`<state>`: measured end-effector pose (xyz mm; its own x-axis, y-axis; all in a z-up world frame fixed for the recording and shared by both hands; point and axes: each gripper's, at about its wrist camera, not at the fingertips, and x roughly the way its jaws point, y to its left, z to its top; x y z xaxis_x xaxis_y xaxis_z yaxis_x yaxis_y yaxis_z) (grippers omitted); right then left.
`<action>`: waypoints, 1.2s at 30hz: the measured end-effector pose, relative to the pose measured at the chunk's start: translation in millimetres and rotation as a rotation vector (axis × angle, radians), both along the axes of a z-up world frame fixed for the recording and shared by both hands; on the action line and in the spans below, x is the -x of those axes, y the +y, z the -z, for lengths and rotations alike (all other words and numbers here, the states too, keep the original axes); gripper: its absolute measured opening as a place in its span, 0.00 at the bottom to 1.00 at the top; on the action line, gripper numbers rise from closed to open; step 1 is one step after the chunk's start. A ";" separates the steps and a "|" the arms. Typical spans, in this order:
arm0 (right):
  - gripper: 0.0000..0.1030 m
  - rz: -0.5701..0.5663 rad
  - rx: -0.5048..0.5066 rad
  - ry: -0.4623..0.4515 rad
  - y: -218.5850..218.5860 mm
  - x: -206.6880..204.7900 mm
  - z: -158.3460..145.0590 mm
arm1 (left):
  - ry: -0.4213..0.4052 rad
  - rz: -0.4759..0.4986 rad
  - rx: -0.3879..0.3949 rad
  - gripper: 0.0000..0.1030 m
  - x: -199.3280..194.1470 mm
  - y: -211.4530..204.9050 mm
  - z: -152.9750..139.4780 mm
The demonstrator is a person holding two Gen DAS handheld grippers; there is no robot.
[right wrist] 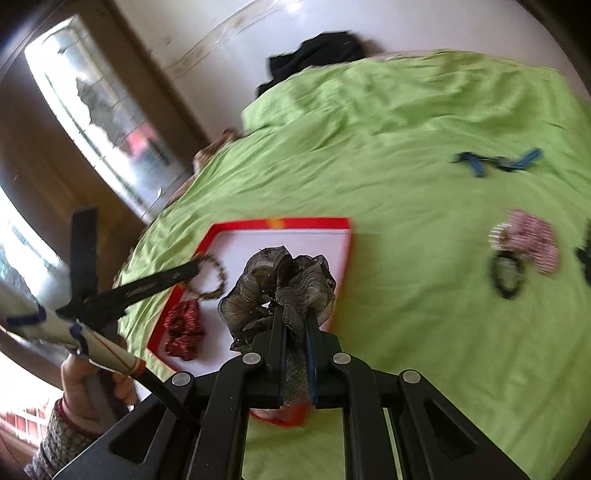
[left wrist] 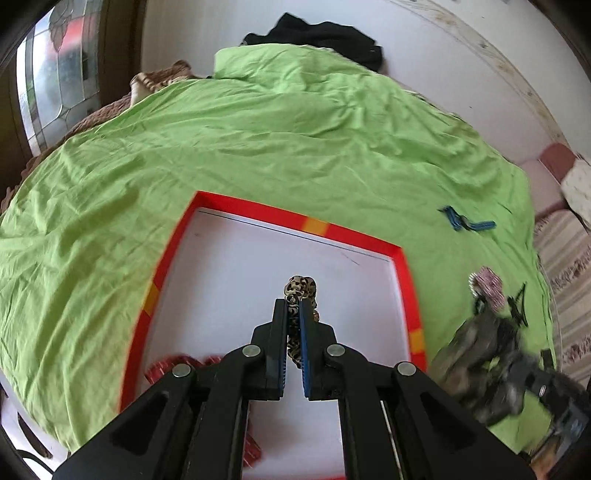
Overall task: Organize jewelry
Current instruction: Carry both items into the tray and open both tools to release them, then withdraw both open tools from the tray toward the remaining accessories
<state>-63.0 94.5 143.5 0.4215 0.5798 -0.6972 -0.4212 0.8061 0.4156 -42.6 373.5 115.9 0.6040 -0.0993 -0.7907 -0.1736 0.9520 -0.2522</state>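
Note:
My left gripper (left wrist: 293, 306) is shut on a leopard-print scrunchie (left wrist: 300, 286) and holds it over the white inside of a red-rimmed box (left wrist: 258, 208). My right gripper (right wrist: 295, 314) is shut on a grey-brown gauzy scrunchie (right wrist: 258, 284) above the box's right edge (right wrist: 314, 222). A red scrunchie (right wrist: 183, 328) lies in the box; it also shows in the left wrist view (left wrist: 166, 367). The left gripper (right wrist: 192, 273) with the leopard scrunchie (right wrist: 214, 275) shows in the right wrist view.
A green sheet (left wrist: 221, 147) covers the bed. On it lie a blue clip (right wrist: 476, 162), a pink scrunchie with a comb (right wrist: 532, 240), a black hair tie (right wrist: 506, 275) and a black clip (left wrist: 517, 306). Black cloth (left wrist: 321, 35) lies at the bed's far end.

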 end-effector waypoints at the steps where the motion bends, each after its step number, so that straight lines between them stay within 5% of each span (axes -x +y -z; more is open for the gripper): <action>1: 0.09 -0.016 0.005 0.002 11.1 -1.8 1.7 | 0.006 -0.009 0.006 0.06 -5.0 6.6 3.2; 19: 0.09 0.053 0.171 0.019 73.7 -103.0 52.2 | 0.093 -0.127 0.069 0.06 -75.1 71.1 45.2; 23: 0.13 0.064 0.187 0.030 76.2 -112.4 60.6 | 0.087 -0.135 0.098 0.23 -75.9 77.0 48.9; 25: 0.23 0.071 0.189 0.029 74.7 -112.7 62.6 | 0.073 -0.141 0.088 0.34 -72.8 77.6 47.0; 27: 0.55 0.077 0.181 0.028 71.6 -111.3 61.4 | 0.058 -0.141 0.080 0.41 -67.0 75.5 42.0; 32: 0.59 0.087 0.160 -0.003 59.5 -99.7 44.7 | 0.020 -0.132 0.048 0.47 -47.1 64.4 19.7; 36: 0.61 0.103 0.148 -0.022 37.4 -83.5 30.3 | -0.031 -0.108 -0.049 0.58 -21.5 44.1 -8.3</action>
